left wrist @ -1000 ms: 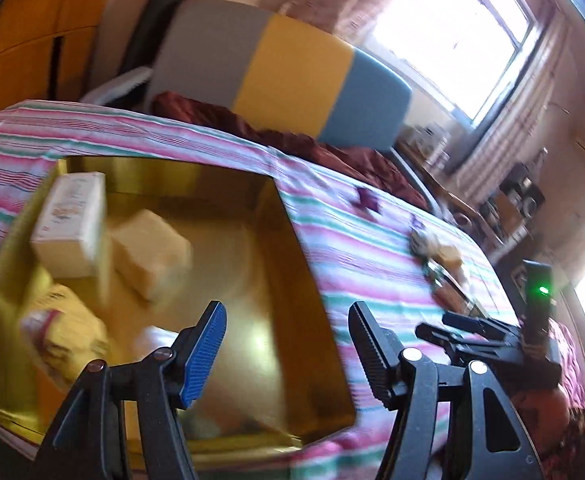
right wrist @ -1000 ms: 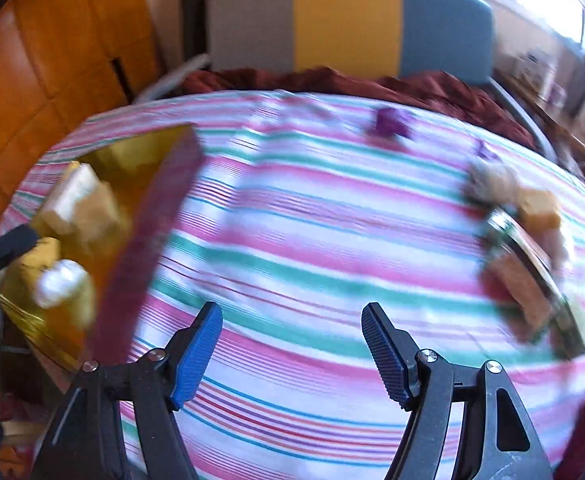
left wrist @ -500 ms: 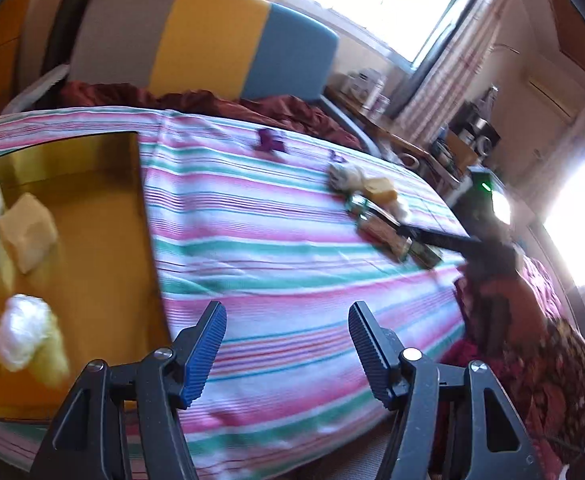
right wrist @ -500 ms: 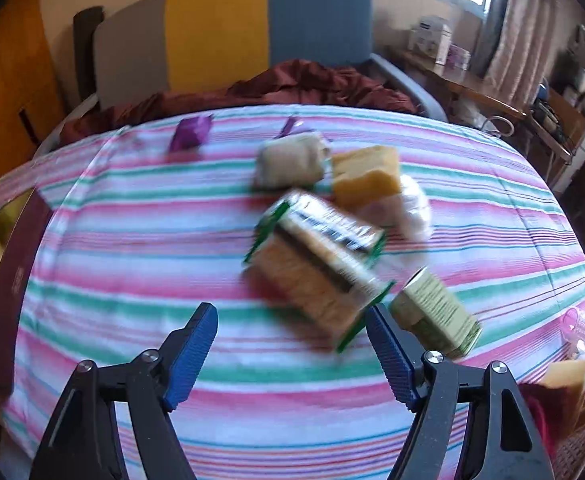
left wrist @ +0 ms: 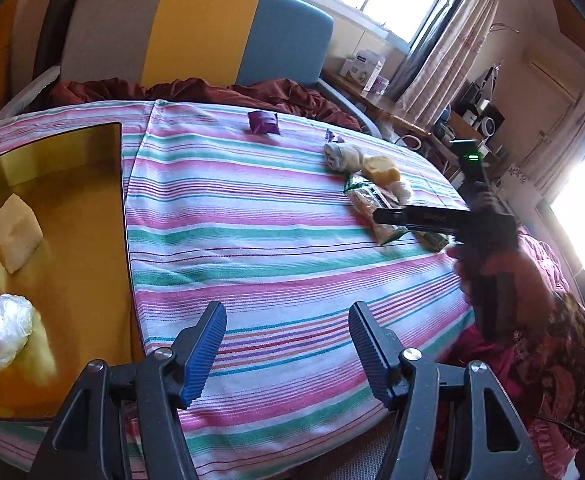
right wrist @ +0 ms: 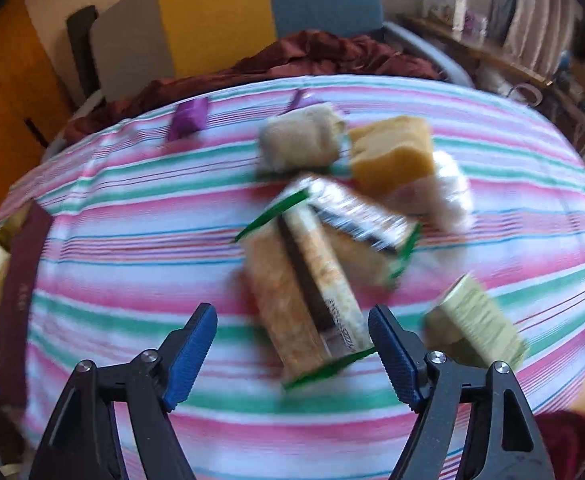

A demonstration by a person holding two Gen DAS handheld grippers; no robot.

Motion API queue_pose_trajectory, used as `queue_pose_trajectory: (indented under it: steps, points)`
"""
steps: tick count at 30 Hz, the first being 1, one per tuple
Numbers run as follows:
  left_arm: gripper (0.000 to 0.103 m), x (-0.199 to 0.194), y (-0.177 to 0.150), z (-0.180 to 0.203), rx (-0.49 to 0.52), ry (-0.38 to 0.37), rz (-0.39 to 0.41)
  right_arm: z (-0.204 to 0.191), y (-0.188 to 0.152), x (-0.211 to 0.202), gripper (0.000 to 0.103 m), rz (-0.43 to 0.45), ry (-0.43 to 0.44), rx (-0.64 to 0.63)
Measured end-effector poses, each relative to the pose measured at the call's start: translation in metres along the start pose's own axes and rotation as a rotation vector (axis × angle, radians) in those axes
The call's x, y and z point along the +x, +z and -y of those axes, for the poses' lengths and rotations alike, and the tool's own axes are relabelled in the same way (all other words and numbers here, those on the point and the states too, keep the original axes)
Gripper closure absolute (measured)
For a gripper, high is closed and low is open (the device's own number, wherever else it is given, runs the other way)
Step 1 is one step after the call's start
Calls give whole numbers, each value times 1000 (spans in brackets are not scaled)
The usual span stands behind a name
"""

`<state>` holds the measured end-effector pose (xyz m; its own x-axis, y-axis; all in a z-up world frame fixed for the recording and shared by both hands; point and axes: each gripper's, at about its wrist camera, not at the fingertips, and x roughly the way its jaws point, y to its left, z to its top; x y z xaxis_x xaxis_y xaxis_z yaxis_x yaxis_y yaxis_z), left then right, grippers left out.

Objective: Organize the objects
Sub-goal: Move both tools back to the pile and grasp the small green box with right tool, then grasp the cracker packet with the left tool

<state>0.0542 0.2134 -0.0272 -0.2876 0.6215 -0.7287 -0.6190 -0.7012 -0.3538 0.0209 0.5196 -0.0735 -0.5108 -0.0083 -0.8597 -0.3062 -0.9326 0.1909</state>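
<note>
The right gripper (right wrist: 292, 350) hangs over a cracker packet (right wrist: 312, 280) at centre frame, its jaws wide, just widened and clasping nothing, the packet's near end showing between the tips. The packet looks light, its film slick and its contents brittle; a gentle hold across the narrow sides seems wisest. A soft yellow sponge (right wrist: 392, 152) lies just beyond it on the striped counter (right wrist: 132, 240). The left gripper (left wrist: 288, 354), half open and empty, points at bare cloth at lower centre. At left, the gold tray (left wrist: 76, 184) holds a sponge block (left wrist: 12, 232) and a white wad (left wrist: 6, 330).
</note>
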Motion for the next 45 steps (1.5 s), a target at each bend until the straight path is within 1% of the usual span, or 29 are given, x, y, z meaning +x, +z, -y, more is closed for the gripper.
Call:
queue_pose_trajectory:
  steps: [1, 2, 4, 7, 9, 10, 11, 13, 16, 18, 19, 22, 24, 25, 26, 27, 28, 31, 36, 39, 41, 45]
  points:
    - [39, 2, 0, 0, 1, -1, -2, -2, -3, -5, 25, 11, 25, -3]
    - [39, 3, 0, 1, 3, 0, -6, -2, -6, -13, 25, 32, 31, -9]
    - [39, 7, -1, 2, 2, -2, -19, 2, -10, -26, 25, 67, 5, -13]
    - [39, 12, -2, 5, 0, -14, -34, 23, -7, -45, 24, 139, -107, -27]
    - [39, 14, -2, 9, 8, -22, -41, 41, -2, -51, 24, 165, -202, -39]
    - [39, 16, -3, 11, 15, -23, -42, 52, 1, -51, 23, 169, -233, -39]
    - [39, 16, -3, 14, 22, -21, -45, 62, 3, -51, 20, 164, -250, -34]
    - [39, 19, -3, 16, 27, -27, -52, 81, 3, -48, 19, 149, -278, -9]
    - [39, 22, -3, 18, 30, -26, -64, 105, 0, -37, 19, 114, -271, 27]
    - [39, 25, -3, 20, 33, -26, -72, 114, -5, -32, 19, 107, -263, 52]
    - [39, 26, -2, 20, 34, -23, -75, 118, -7, -31, 19, 90, -257, 65]
    - [39, 33, 0, 23, 31, -28, -87, 119, -8, -25, 21, 62, -255, 59]
    - [39, 39, 2, 26, 34, -26, -95, 117, -9, -19, 35, 27, -243, 46]
    - [39, 42, 3, 28, 35, -31, -102, 115, -11, -15, 49, 9, -247, 37]
    - [39, 46, 5, 30, 35, -38, -110, 113, -12, -12, 53, -9, -256, 26]
    - [39, 50, 6, 32, 38, -38, -114, 112, -13, -9, 54, -24, -264, 15]
    - [39, 53, 7, 34, 43, -37, -118, 110, -13, -9, 57, -24, -267, 6]
    - [39, 65, 8, 39, 41, -49, -143, 106, -14, -11, 73, -24, -249, -6]
    - [39, 88, 15, 48, 19, -68, -185, 103, -16, -13, 73, -23, -272, -32]
    - [39, 98, 25, 56, 6, -93, -180, 101, -16, -16, 73, -6, -291, -39]
    - [39, 102, 32, 60, -11, -111, -158, 100, -17, -22, 73, 16, -307, -34]
    - [37, 116, 47, 70, -61, -150, -131, 109, -13, -25, 73, 35, -299, 5]
